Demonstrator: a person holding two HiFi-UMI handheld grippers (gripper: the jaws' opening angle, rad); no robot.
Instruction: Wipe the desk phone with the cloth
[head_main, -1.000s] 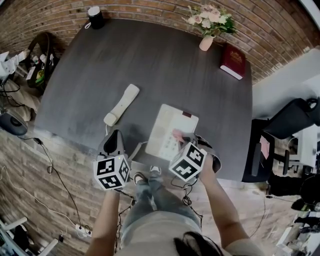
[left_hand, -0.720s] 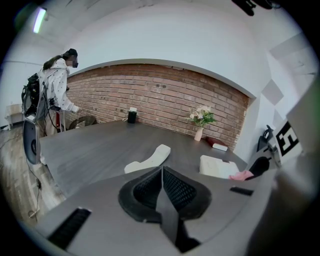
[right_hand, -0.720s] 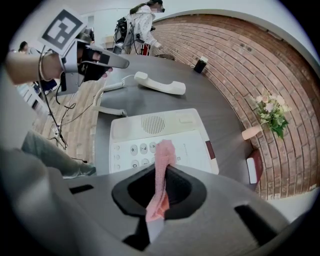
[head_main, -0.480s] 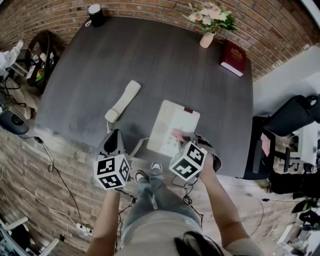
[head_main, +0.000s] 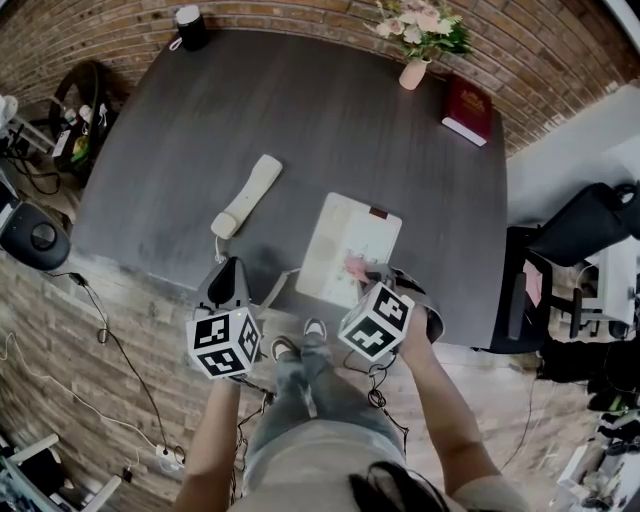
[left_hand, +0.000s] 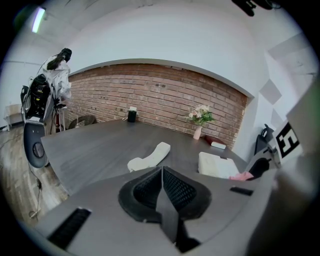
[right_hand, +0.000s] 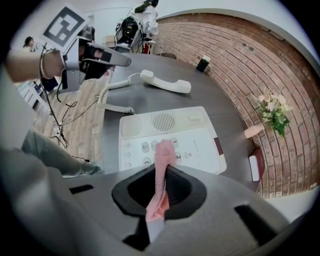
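The cream desk phone base (head_main: 352, 243) (right_hand: 170, 138) (left_hand: 216, 164) lies near the dark table's front edge, its keypad facing up. Its handset (head_main: 247, 196) (right_hand: 166, 82) (left_hand: 150, 156) lies off the cradle to the left, joined by a coiled cord (right_hand: 116, 86). My right gripper (head_main: 366, 272) (right_hand: 161, 172) is shut on a pink cloth (right_hand: 162, 165) (head_main: 355, 268) (left_hand: 242, 176), whose tip hangs over the keypad's near buttons. My left gripper (head_main: 228, 284) (left_hand: 162, 189) is shut with nothing in it, held at the table's front edge left of the phone.
A flower vase (head_main: 414, 72) and a dark red book (head_main: 467, 113) stand at the table's far right. A black speaker (head_main: 190, 28) sits at the far left corner. Black office chairs (head_main: 585, 230) are to the right. Cables trail on the wood floor (head_main: 120, 370).
The phone, handset and table have slid slightly right and down in the head view as the camera shifted. Both grippers stay where they were, the cloth still over the keypad.
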